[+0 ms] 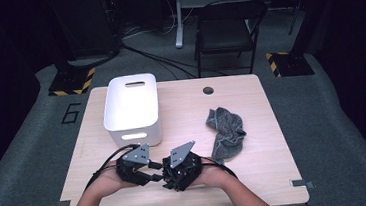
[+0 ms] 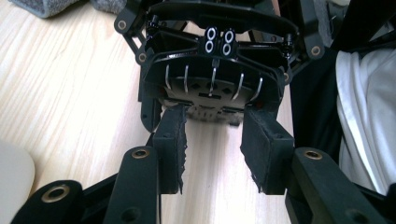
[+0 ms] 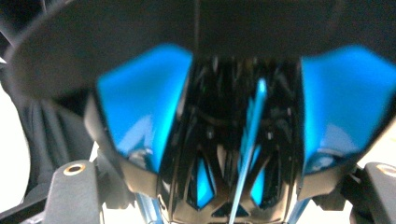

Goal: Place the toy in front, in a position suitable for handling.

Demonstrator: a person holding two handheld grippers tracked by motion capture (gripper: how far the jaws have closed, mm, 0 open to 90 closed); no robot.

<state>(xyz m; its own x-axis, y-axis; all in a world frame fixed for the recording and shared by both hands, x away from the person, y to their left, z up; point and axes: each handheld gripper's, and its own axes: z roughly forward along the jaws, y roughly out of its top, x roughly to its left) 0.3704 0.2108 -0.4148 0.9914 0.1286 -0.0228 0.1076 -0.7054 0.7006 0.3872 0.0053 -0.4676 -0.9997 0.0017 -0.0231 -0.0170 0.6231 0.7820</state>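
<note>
Near the table's front edge, the left gripper (image 1: 151,169) and the right gripper (image 1: 165,173) point at each other, almost nose to nose, each held in a hand. In the left gripper view the left gripper (image 2: 217,149) is open, with bare wood between its black pads (image 2: 170,142). The right gripper's black front (image 2: 212,79) sits just beyond them. In the right gripper view a blurred black body with blue reflections (image 3: 224,140) sits very close, and the right gripper's jaw arms stand wide at the bottom corners with their pads hidden.
A white bin (image 1: 133,132) stands on the wooden table (image 1: 181,108) behind the left hand. A crumpled grey cloth (image 1: 226,132) lies to the right of the grippers. A black chair (image 1: 227,26) and floor cables are beyond the table.
</note>
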